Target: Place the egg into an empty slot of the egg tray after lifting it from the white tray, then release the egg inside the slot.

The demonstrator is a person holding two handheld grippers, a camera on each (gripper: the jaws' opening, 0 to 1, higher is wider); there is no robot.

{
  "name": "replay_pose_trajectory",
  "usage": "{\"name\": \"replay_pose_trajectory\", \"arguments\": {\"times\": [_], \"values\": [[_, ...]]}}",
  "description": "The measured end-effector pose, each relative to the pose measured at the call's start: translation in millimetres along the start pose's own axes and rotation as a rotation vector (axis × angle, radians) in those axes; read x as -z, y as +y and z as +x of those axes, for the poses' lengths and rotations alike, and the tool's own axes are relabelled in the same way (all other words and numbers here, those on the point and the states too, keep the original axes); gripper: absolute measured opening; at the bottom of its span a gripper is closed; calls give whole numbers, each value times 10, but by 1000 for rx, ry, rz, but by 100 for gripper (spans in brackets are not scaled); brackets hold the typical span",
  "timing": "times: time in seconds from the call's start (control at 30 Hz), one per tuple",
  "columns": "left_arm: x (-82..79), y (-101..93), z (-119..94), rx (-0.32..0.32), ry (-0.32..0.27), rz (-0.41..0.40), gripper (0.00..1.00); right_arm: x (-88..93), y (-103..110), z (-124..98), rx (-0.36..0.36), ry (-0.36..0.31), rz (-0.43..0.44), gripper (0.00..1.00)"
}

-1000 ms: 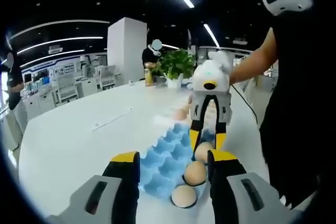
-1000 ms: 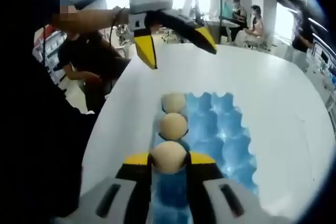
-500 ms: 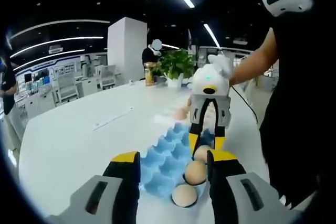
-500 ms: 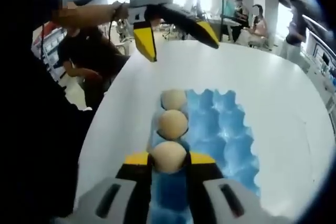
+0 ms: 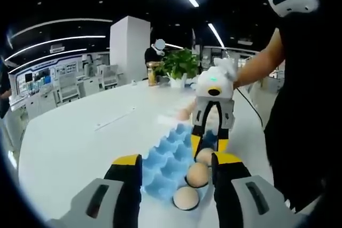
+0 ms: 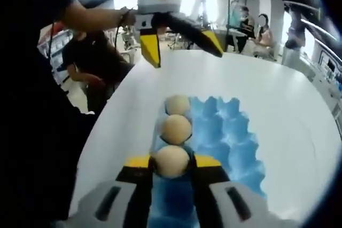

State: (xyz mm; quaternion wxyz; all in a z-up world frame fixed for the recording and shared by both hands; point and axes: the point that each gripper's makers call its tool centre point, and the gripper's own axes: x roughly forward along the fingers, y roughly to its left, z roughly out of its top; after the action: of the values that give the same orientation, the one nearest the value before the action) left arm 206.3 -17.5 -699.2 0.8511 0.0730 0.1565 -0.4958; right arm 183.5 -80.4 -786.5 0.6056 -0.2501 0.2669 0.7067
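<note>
The right tongs [image 6: 172, 163] are closed on a pale brown egg [image 6: 172, 160], which sits between the two yellow-tipped jaws, right above the near end of the blue moulded egg tray [image 6: 227, 137]. This tray lies on the white round tabletop [image 6: 278, 94], close to the edge where the person stands. Two more brown eggs are already in the tray, in the row along its edge nearest the person: the middle egg [image 6: 176, 129] and the far egg [image 6: 177, 104]. The held egg is in line with them, so it seems to be at the third slot of the same row. From the left gripper view the right tongs [image 5: 208, 143] reach down to the tray's far end, with the egg [image 5: 205, 155] low between the jaws — whether it already rests in the slot I cannot tell.

The left tongs [image 5: 172, 165] are wide open and hold nothing; they hang above the tabletop near the tray, and in the right gripper view they [image 6: 179, 41] are up in the air beyond the tray.

In my judgement the step in hand is the placing: the egg is carried over and is at its slot. The next move calls for a small lowering until the egg sits in the cup, then a gentle opening of the jaws — slowly, so the egg does not roll against its neighbour.
</note>
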Motion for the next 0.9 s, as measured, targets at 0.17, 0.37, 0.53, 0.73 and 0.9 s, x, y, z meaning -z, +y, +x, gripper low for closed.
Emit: {"name": "replay_pose_trajectory", "arguments": {"times": [0.17, 0.37, 0.53, 0.73, 0.9], "values": [[8, 3, 9, -1, 9, -4, 56, -9, -36, -57, 30, -22, -1, 40], [-5, -5, 23, 3, 8, -6, 57, -4, -38, -190, 58, -74, 36, 40], [-17, 0, 18, 2, 5, -4, 56, 98, -44, -268, 79, -70, 59, 40], [-37, -11, 29, 7, 2, 3, 55, 173, -40, -411, 111, -69, 71, 40], [-61, -9, 42, 7, -8, 11, 55, 293, -51, -569, 138, -57, 90, 40]]}}
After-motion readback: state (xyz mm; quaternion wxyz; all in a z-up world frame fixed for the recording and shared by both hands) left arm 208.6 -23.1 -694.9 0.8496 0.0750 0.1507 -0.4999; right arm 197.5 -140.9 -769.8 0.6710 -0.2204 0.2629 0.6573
